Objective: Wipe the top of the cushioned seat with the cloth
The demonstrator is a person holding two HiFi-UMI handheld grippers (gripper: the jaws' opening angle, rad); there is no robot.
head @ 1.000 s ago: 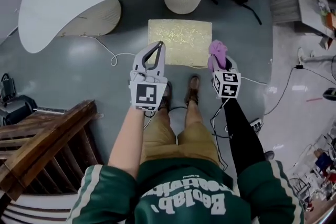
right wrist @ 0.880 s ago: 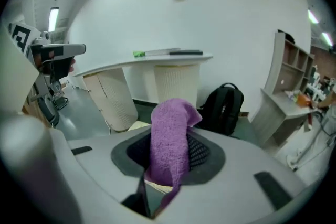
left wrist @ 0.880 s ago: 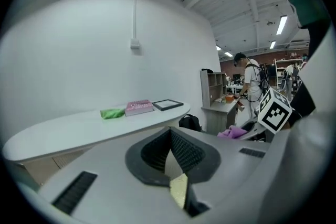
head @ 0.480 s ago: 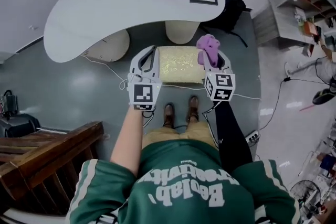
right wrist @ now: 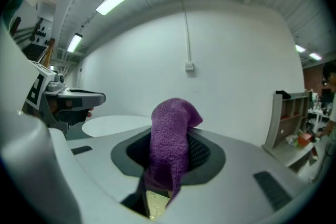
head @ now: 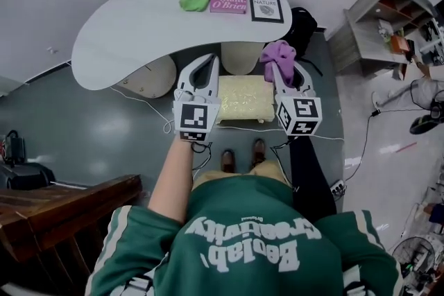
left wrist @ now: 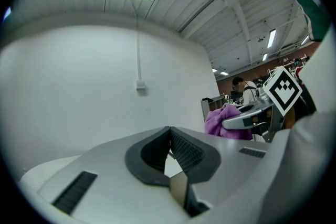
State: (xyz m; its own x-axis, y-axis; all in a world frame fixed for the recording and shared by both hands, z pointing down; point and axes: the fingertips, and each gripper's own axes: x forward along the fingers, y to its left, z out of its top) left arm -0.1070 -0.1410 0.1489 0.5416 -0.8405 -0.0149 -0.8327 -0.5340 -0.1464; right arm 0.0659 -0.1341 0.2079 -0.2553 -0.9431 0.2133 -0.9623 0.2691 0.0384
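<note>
two grippers are raised side by side in front of us. our left gripper (head: 208, 63) has its jaws brought together with nothing between them. our right gripper (head: 281, 70) is clamped on a purple knitted cloth (head: 277, 53), which bunches up out of the jaws — apart from the seat. the pale gold rectangular cushioned seat (head: 243, 99) sits on the grey floor (head: 104, 128), showing between the two grippers in the head view — just past our brown shoes (head: 243, 157), near the curved white table (head: 125, 31).
</note>
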